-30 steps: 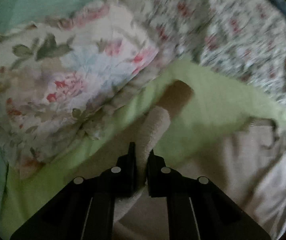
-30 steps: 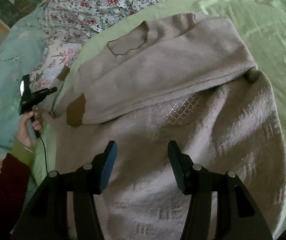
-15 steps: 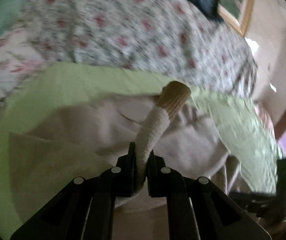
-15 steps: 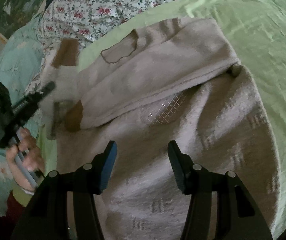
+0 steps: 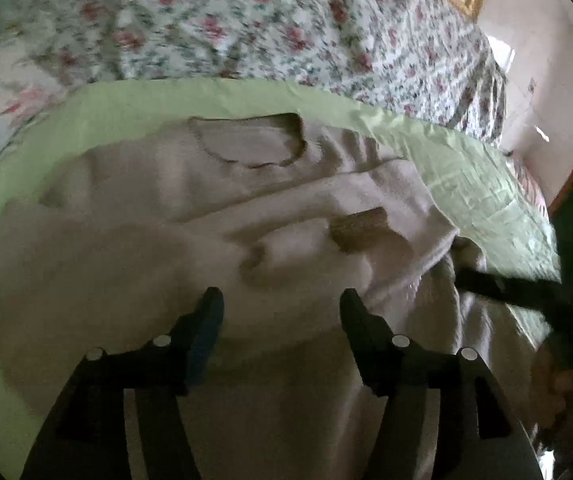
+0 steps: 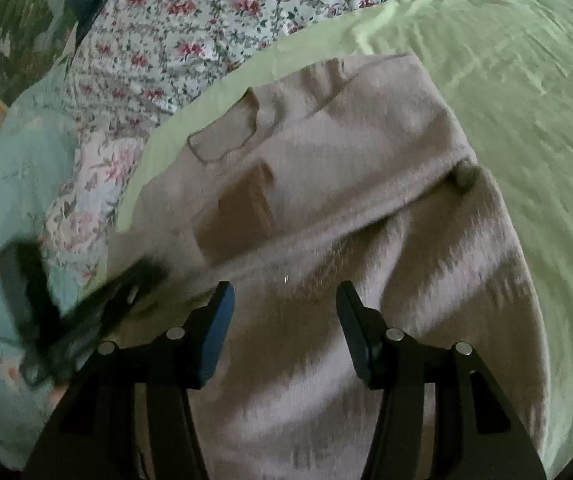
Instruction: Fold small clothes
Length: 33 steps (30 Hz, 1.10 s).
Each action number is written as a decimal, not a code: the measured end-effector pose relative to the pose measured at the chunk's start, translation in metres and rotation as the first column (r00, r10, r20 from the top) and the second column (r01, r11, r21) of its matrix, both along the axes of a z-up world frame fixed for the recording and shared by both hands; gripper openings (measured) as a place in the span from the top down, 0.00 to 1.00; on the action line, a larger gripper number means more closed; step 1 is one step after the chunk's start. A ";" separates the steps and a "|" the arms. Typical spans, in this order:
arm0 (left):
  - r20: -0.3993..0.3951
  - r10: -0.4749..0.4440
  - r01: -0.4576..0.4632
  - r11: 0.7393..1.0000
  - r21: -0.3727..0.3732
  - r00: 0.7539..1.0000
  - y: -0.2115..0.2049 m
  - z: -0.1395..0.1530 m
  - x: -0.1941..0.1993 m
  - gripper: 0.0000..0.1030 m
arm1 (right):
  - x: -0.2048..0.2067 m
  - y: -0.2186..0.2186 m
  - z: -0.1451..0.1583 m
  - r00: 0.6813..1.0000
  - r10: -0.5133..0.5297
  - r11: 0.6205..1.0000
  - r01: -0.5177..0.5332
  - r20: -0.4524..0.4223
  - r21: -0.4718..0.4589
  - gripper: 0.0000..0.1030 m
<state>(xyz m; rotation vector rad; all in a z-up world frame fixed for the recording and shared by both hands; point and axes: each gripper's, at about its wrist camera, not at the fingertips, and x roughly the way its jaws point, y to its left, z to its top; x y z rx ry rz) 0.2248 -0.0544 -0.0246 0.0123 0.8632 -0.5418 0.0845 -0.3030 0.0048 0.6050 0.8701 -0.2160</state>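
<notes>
Sweater (image 5: 134,240): a beige knit sweater lying on the bed, spread over the green sheet; seen again in the right wrist view (image 6: 366,280).
Neckline (image 5: 246,144): at the far end of the sweater, close to the sheet's far edge; it lies flat, with a thin darker rim around the opening.
Sleeve (image 5: 286,216): folded across the chest of the sweater and lying on top of it, running toward the right.
Cuff (image 5: 360,226): brown ribbed band at the end of the folded sleeve, resting on the sweater body below the neckline; in the right wrist view it shows as a brown patch (image 6: 242,208) below the neckline.
Second fold: in the right wrist view a broad panel of the sweater lies folded over the body along a slanting edge, ending in a small rounded bunch of fabric (image 6: 464,174) at the right.
Left tool (image 5: 280,308): fingers spread wide apart, nothing between them, held above the sweater near the folded sleeve; also seen blurred at the left of the right wrist view (image 6: 126,284).
Right tool (image 6: 284,300): fingers spread wide apart, nothing between them, held over the lower body of the sweater; it appears as a dark blurred shape at the right edge of the left wrist view (image 5: 526,292).
Green sheet (image 6: 506,80): pale green, creased, under the sweater.
Floral bedding (image 5: 246,20): white with small red flowers, beyond the sheet's far edge.
Teal fabric (image 6: 10,160): lies left of the sheet.
</notes>
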 end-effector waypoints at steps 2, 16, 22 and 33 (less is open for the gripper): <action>0.006 0.045 -0.045 0.999 -0.002 0.999 0.026 0.004 -0.013 0.37 | 0.010 -0.006 0.000 1.000 -0.013 1.000 0.013 0.021 -0.003 0.47; -0.092 0.439 -0.435 0.898 0.060 0.894 0.158 -0.035 0.003 0.34 | 0.090 -0.002 -0.022 0.994 0.107 0.994 -0.106 -0.020 0.040 0.88; -0.074 0.409 -0.405 0.912 0.061 0.909 0.146 -0.031 0.012 0.34 | 0.074 0.001 0.066 0.969 0.111 0.994 -0.108 0.221 -0.025 0.94; -0.068 0.501 -0.493 0.863 0.108 0.863 0.146 -0.032 0.035 0.54 | 0.052 -0.041 0.044 0.993 -0.009 0.998 0.015 0.119 -0.057 0.94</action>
